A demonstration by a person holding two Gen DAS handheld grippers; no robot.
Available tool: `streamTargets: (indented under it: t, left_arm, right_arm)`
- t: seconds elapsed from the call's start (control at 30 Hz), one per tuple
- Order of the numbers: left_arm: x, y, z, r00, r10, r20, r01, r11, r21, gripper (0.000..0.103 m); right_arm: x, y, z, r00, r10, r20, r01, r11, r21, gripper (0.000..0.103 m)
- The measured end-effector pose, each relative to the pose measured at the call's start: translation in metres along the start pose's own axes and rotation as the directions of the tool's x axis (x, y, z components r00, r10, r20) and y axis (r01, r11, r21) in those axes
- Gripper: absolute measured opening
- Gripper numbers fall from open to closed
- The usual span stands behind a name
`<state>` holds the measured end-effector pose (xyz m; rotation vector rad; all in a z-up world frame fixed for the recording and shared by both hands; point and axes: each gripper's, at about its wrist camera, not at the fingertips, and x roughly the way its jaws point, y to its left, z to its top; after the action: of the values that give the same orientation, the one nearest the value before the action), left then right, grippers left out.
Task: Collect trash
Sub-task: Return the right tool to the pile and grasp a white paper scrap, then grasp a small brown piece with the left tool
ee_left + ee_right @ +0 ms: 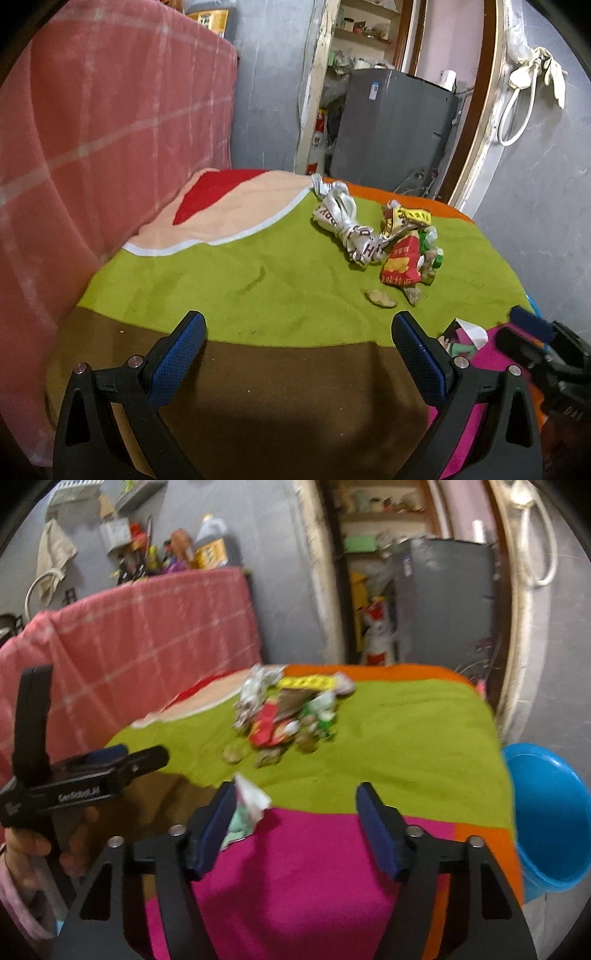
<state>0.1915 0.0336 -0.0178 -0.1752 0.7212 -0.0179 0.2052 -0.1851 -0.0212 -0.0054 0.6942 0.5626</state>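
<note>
A pile of trash lies on the green part of the multicoloured cloth: silver wrappers, a red snack packet, yellow and green scraps, and brown bits at its front. The right wrist view shows the same pile, blurred. My left gripper stands open over the cloth's brown band, nothing between its fingers, short of the pile. My right gripper is open over the pink patch. A crumpled white and green paper lies between its fingers against the left one; the right pad is well clear of it. That paper also shows beside the right gripper.
A pink checked cloth covers something tall along the left side. A blue plastic tub stands below the table's right edge. Behind the table are a grey appliance and a doorway. A hand holds the left gripper.
</note>
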Motion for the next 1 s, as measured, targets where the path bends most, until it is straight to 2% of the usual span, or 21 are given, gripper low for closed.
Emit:
streamTargets:
  t: [0.13, 0.2, 0.23, 0.3, 0.4, 0.6, 0.83, 0.9, 1.0]
  left_arm:
    - [0.008, 0.000, 0.003, 0.999, -0.014, -0.035, 0.014, 1.000, 0.008, 0.093]
    - [0.010, -0.001, 0.004, 0.999, -0.021, -0.040, 0.022, 1.000, 0.019, 0.092]
    - [0.011, -0.001, 0.005, 0.999, -0.026, -0.041, 0.027, 0.999, 0.022, 0.089]
    - [0.015, -0.004, 0.007, 0.998, -0.039, -0.055, 0.041, 0.999, 0.030, 0.076]
    - [0.021, -0.008, 0.009, 0.997, -0.050, -0.066, 0.053, 0.998, 0.045, 0.070]
    - [0.032, -0.023, 0.013, 0.991, -0.093, -0.096, 0.102, 0.990, 0.097, 0.057]
    - [0.049, -0.045, 0.017, 0.988, -0.096, -0.125, 0.117, 0.978, 0.174, 0.052]
    - [0.057, -0.048, 0.019, 0.985, -0.095, -0.144, 0.121, 0.976, 0.183, 0.043]
    - [0.062, -0.049, 0.019, 0.982, -0.094, -0.162, 0.125, 0.974, 0.190, 0.038]
  right_arm:
    - [0.017, 0.009, 0.001, 0.997, 0.048, -0.068, -0.050, 0.998, -0.029, 0.048]
    - [0.025, 0.012, 0.000, 0.993, 0.065, -0.100, -0.070, 0.997, -0.040, 0.038]
    - [0.029, 0.014, -0.001, 0.990, 0.076, -0.116, -0.081, 0.996, -0.044, 0.034]
    - [0.033, 0.016, -0.002, 0.987, 0.086, -0.133, -0.093, 0.994, -0.050, 0.017]
    - [0.034, 0.015, -0.002, 0.987, 0.092, -0.133, -0.100, 0.993, -0.055, 0.008]
    - [0.030, 0.005, 0.000, 0.994, 0.033, -0.108, -0.040, 0.997, -0.066, 0.005]
    - [0.029, -0.016, 0.006, 0.997, -0.016, -0.073, 0.014, 0.999, -0.033, 0.005]
    - [0.028, -0.021, 0.008, 0.998, -0.023, -0.061, 0.022, 1.000, -0.021, 0.005]
    - [0.028, -0.026, 0.012, 0.999, -0.032, -0.044, 0.031, 0.999, -0.014, 0.005]
